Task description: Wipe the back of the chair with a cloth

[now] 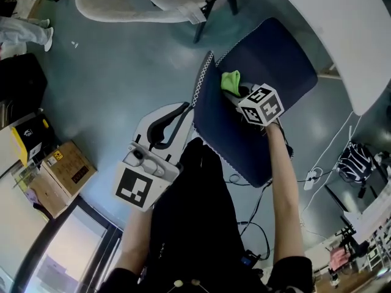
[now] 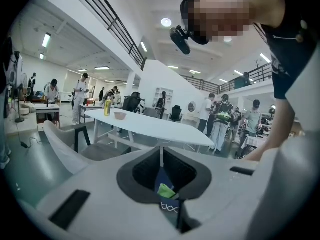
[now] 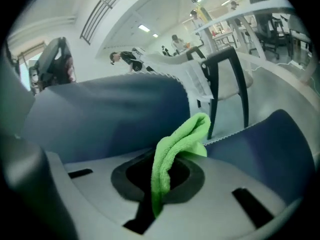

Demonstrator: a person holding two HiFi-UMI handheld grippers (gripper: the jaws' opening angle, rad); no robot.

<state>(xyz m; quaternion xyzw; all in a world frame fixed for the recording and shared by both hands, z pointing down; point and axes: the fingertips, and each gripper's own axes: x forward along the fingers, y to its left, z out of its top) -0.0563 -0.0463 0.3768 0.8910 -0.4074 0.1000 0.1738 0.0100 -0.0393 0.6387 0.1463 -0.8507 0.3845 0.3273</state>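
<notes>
The person stands behind the chair and reaches the right arm over its top edge. The right tongs (image 1: pixel 239 95) are clamped on a green cloth (image 1: pixel 231 81), and a folded bunch of it stands up out of the closed jaws. In the right gripper view the cloth (image 3: pixel 172 154) sits in the angle where the chair back (image 1: pixel 223 127) meets the seat (image 1: pixel 275 60). The back rises as a broad navy wall to the left of the tongs, and the seat falls away to the right. The cloth is very close to the inner face of the back, but I cannot tell whether it is actually pressing on it.

The left tongs (image 1: pixel 185 107) are closed with nothing in them. Their tips are just beside the white stitched edge (image 1: pixel 201 81) of the back, on the outer side, away from the cloth.

From the person's place the back runs long from side to side, with its stitched edge along the top. The right hand is clearly the nearer one and the only one carrying the cloth. To my eye the next move calls for tipping the cloth leftward onto that navy face and drawing it along the width of the back. The left tongs look placed to steady the edge, if they are used at all.
</notes>
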